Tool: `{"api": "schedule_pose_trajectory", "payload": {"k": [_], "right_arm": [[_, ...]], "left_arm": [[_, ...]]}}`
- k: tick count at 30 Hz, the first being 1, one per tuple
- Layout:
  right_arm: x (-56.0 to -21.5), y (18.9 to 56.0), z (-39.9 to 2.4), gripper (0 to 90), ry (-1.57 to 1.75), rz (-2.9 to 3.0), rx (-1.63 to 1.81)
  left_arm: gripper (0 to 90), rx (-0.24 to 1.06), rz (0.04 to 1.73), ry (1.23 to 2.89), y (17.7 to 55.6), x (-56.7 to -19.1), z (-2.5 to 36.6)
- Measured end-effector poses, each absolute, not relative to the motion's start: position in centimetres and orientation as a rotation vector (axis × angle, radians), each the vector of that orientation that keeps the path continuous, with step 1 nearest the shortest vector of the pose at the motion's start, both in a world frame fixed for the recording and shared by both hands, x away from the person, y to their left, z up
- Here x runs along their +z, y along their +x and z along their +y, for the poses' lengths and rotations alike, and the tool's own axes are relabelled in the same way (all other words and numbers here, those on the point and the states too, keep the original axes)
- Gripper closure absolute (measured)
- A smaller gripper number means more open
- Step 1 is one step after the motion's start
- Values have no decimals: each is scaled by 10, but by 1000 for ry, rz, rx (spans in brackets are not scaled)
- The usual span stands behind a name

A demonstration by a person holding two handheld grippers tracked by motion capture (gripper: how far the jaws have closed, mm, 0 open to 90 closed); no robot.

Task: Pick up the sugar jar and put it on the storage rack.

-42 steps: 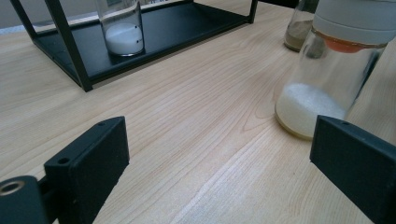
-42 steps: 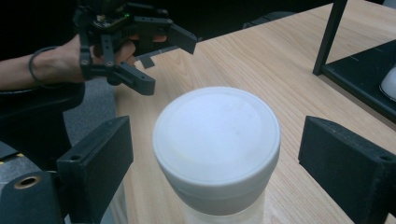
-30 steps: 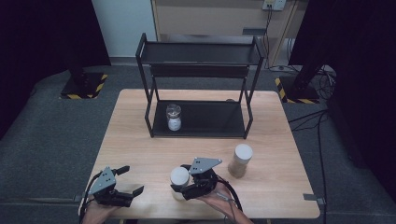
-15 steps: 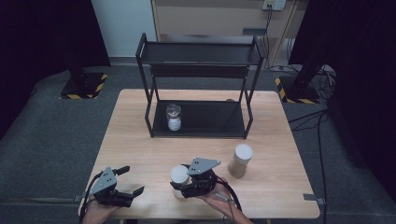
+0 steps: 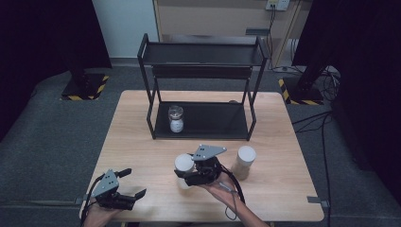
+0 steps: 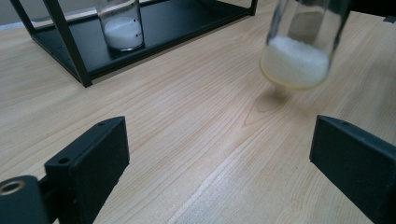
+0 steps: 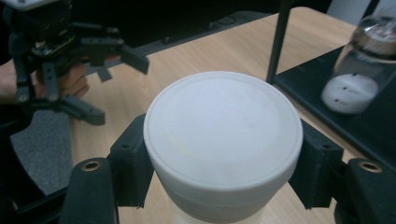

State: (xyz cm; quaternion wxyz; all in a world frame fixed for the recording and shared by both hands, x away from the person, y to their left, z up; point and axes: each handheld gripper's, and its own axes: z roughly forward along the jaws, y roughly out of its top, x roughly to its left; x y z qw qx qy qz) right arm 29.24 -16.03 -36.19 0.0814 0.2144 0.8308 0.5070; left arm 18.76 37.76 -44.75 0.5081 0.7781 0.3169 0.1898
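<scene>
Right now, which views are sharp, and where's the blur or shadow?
High view: dim, soft. Left gripper view: lifted jar smeared, its shadow on the table; shelf jar crisper. Right gripper view: white lid sharp, right gripper dark, shelf jar soft.

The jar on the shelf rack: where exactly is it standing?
High view: the jar stands on the rack's bottom shelf, at its left end beside the front left post.

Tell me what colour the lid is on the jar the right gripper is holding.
White. The lid shows best in the right gripper view, between the black jaws.
</scene>
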Motion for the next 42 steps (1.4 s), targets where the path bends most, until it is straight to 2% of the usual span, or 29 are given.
{"api": "schedule_pose_trajectory", "payload": {"k": [18,42], "right_arm": [[-321,333,-151,336,815,2365,1427],[-326,394,-128,336,1107,2173,1258]], "left_arm": [[38,460,761,1893,188,-446,376],[38,459,767,1896,188,-446,375]]}}
